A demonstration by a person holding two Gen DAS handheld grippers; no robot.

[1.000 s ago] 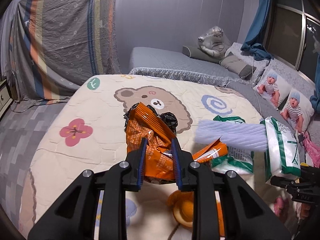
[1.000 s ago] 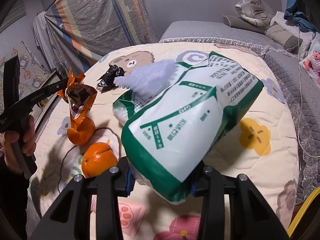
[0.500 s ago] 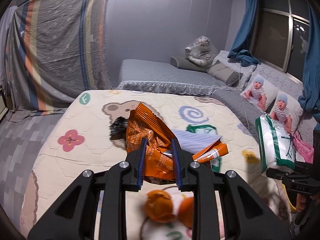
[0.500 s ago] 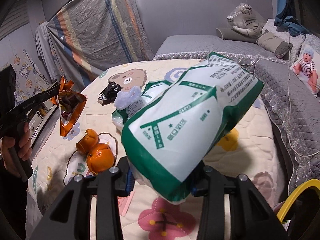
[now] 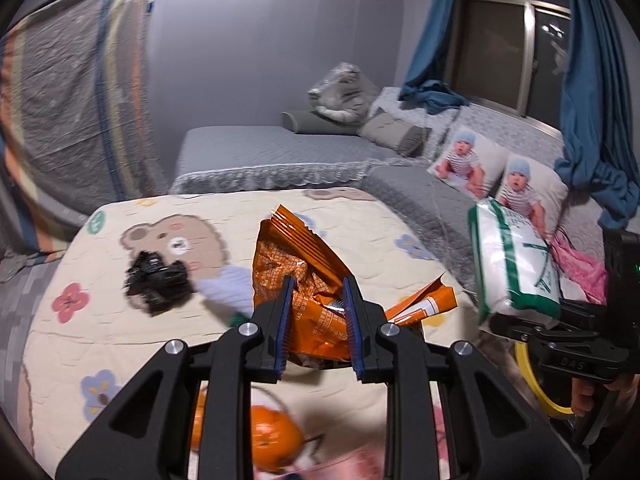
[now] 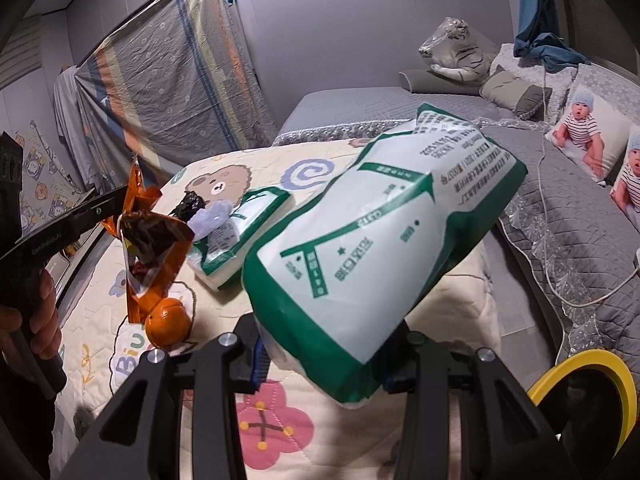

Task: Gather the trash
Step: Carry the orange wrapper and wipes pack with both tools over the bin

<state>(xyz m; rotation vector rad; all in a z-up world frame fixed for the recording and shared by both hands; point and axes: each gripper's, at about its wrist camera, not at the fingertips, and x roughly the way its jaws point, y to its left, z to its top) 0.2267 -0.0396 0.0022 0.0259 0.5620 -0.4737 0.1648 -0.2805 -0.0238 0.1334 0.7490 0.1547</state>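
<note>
My left gripper (image 5: pixel 318 300) is shut on a crumpled orange snack bag (image 5: pixel 304 272) and holds it above the cartoon play mat (image 5: pixel 100 344); the bag also shows in the right wrist view (image 6: pixel 154 256). My right gripper (image 6: pixel 324 364) is shut on a white and green plastic package (image 6: pixel 376 236), held off the mat; it shows at the right of the left wrist view (image 5: pixel 516 260). A yellow-rimmed bin (image 6: pixel 592 384) sits low at the right, below and right of the package.
On the mat lie a black crumpled wrapper (image 5: pixel 158 282), a pale purple bag (image 6: pixel 208 216), a second green and white package (image 6: pixel 236 244) and oranges (image 6: pixel 168 322). Grey mattresses (image 5: pixel 260 152), baby-print pillows (image 5: pixel 484 164) and a cable (image 6: pixel 544 168) lie beyond.
Both grippers have lifted and swung right with their loads. The mat's items have slid left in view, and the yellow bin rim has come further into the right wrist view.
</note>
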